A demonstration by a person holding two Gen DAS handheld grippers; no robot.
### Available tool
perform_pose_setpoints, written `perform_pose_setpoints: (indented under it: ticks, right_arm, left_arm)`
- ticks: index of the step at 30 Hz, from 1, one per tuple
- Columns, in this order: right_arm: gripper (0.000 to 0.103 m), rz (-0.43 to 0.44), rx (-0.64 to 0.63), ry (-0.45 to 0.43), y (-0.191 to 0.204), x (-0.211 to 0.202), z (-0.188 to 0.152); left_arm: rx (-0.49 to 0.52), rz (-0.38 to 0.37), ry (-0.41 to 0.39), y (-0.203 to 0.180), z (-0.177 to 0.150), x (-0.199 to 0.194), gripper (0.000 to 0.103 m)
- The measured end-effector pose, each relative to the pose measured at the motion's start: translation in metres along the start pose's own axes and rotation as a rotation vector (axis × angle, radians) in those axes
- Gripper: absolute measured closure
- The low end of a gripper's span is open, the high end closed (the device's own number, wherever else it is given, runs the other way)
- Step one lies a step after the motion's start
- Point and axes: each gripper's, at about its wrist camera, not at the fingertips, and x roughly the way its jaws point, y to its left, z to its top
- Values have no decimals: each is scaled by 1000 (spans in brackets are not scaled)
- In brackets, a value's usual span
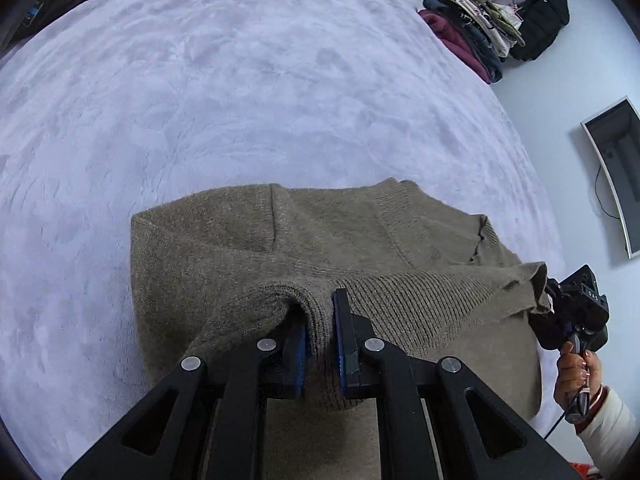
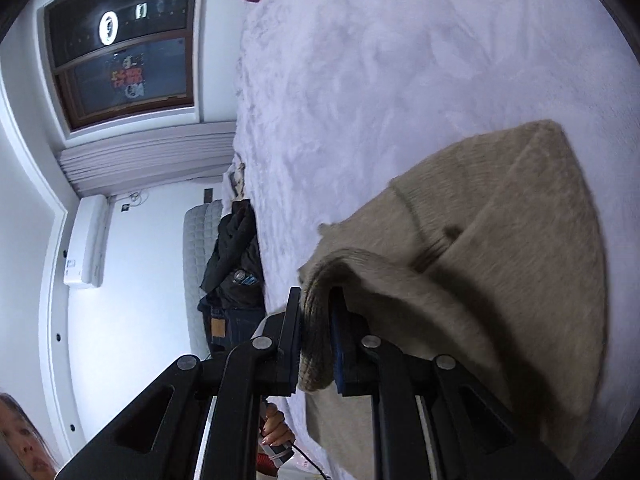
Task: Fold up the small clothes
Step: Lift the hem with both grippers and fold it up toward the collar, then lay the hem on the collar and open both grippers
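A tan knit sweater lies partly folded on a pale lilac fluffy bedspread. My left gripper is shut on its ribbed hem and holds that edge up over the sweater's body. My right gripper is shut on the other end of the same ribbed hem; the sweater drapes away from it to the right. The right gripper also shows at the right of the left wrist view, with the hem in it.
A pile of folded clothes and a black bag sit at the bed's far corner. Dark garments lie at the bed's edge. A wall screen, a window and an air conditioner are around.
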Motion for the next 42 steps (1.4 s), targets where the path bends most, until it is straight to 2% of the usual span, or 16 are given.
perform_pose_setpoints:
  ticks: [4,5,8,9,10,13,15,17,22,25,28,29,31,35,38,42]
  right_arm:
    - [88,-36,17,-10,-9,0,6]
    - [84,-49,0,-12,-4,0,7]
    - [46,-97,-66,-11,17,-10,6]
    - [46,-104,-85,-17,24,-14,4]
    - [46,-108,-109,-22,31,-19,1]
    - [46,-156,-175,-18,47,-28,-13]
    - [63,-200,-234,-1,56,-28,-23]
    - [71,-241,-295,35,63,-20,-32]
    - [71,-374,-408,112,70,25,-32]
    - [71,-440,-455,89,70,46,-18]
    - [71,-514,-466,38,64,50,0]
    - [71,-526,-456,12,61,46,6]
    - [71,-523,-435,-32,59,36,13]
    - [65,-523,-414,-76,62,13,13]
    - [55,-545,-433,-88,70,-5,2]
    - [55,-563,-421,-101,70,-37,-18]
  left_arm:
    - [-5,-2,11,-1,2,-10,90]
    - [5,-2,11,-4,2,-15,90]
    - [46,7,-11,-14,-1,-42,60]
    - [53,15,-35,-16,0,-52,43]
    - [62,34,-64,-18,0,-63,35]
    - [60,54,-76,-16,-1,-80,35]
    - [84,75,-58,-16,-7,-81,35]
    - [125,105,-16,-21,-14,-69,35]
    - [134,172,13,-29,-14,-22,35]
    - [86,247,0,-20,-3,2,35]
    - [82,269,-27,-18,1,10,31]
    - [97,264,-27,-20,1,11,26]
    - [126,212,-1,-23,0,16,0]
    - [207,297,61,-37,-1,32,0]
    - [208,305,35,-42,-2,24,0]
    - [194,285,-26,-39,-13,-11,0]
